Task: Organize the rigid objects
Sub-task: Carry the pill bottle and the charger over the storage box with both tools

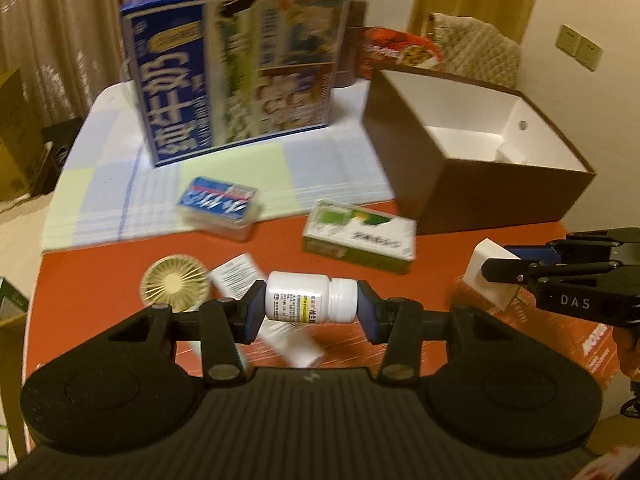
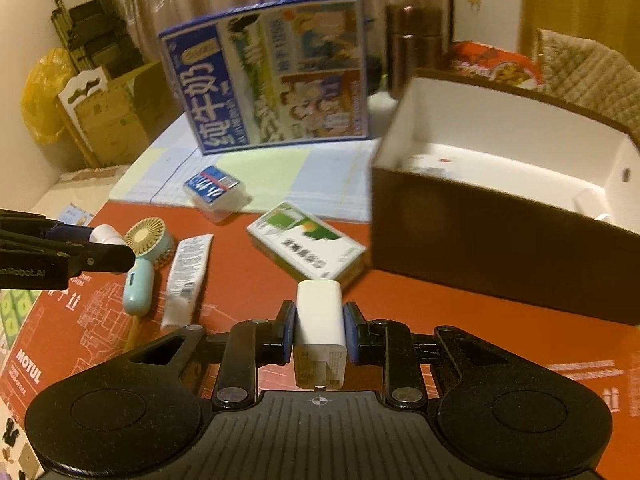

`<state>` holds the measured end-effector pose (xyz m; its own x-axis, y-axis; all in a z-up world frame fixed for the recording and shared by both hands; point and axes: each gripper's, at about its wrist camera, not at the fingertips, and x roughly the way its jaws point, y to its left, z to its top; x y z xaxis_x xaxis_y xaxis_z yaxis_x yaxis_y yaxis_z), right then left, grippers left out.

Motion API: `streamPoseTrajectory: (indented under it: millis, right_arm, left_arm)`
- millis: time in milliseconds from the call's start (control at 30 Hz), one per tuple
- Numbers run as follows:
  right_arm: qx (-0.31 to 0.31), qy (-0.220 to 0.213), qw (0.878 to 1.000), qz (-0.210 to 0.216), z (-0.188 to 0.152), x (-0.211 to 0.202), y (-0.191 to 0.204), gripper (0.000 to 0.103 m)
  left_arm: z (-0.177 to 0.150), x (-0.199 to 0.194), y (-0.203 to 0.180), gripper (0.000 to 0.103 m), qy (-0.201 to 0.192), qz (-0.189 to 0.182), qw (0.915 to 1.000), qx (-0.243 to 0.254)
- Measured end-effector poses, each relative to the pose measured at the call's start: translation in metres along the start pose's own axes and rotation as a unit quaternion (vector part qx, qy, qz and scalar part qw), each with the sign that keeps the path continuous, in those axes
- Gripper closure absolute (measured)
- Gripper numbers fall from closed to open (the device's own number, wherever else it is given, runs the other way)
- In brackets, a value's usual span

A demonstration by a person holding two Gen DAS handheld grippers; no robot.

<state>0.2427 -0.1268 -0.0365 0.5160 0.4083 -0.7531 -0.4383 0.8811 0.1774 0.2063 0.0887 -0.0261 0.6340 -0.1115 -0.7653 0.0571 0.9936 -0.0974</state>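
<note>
My left gripper [image 1: 311,303] is shut on a white pill bottle [image 1: 310,297], held sideways above the red table; it also shows at the left of the right wrist view [image 2: 105,234]. My right gripper [image 2: 319,326] is shut on a white charger block [image 2: 319,330], held above the table; the charger also shows in the left wrist view [image 1: 490,270]. A brown box with a white inside [image 1: 480,148] [image 2: 500,184] stands open at the right. A green-and-white box [image 1: 360,240] [image 2: 308,246], a blue card case [image 1: 218,206] [image 2: 214,188], a hand fan [image 2: 142,264] [image 1: 174,284] and a white tube [image 2: 186,276] lie on the table.
A large blue milk carton box [image 1: 240,76] [image 2: 272,76] stands at the back on a pale checked cloth [image 1: 120,184]. A red snack pack [image 1: 400,50] and dark cylinders [image 2: 412,44] stand behind the brown box. Cardboard boxes [image 2: 112,120] sit on the floor at left.
</note>
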Motion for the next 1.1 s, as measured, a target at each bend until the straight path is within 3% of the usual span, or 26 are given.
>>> streamPoseTrajectory:
  millis: [633, 833, 1100]
  right_arm:
    - [0.029, -0.053, 0.997, -0.037, 0.022, -0.076, -0.126, 0.081]
    - [0.039, -0.067, 0.996, -0.04, 0.045, -0.078, -0.171, 0.081]
    - [0.056, -0.066, 0.996, -0.038, 0.078, -0.052, -0.217, 0.081]
  left_arm:
    - [0.07, 0.036, -0.15, 0.06, -0.038, -0.067, 0.9943, 0.074]
    - [0.104, 0.061, -0.184, 0.06, -0.045, -0.074, 0.9924, 0.087]
    - [0.15, 0.111, -0.201, 0.06, -0.032, -0.057, 0.9937, 0.091]
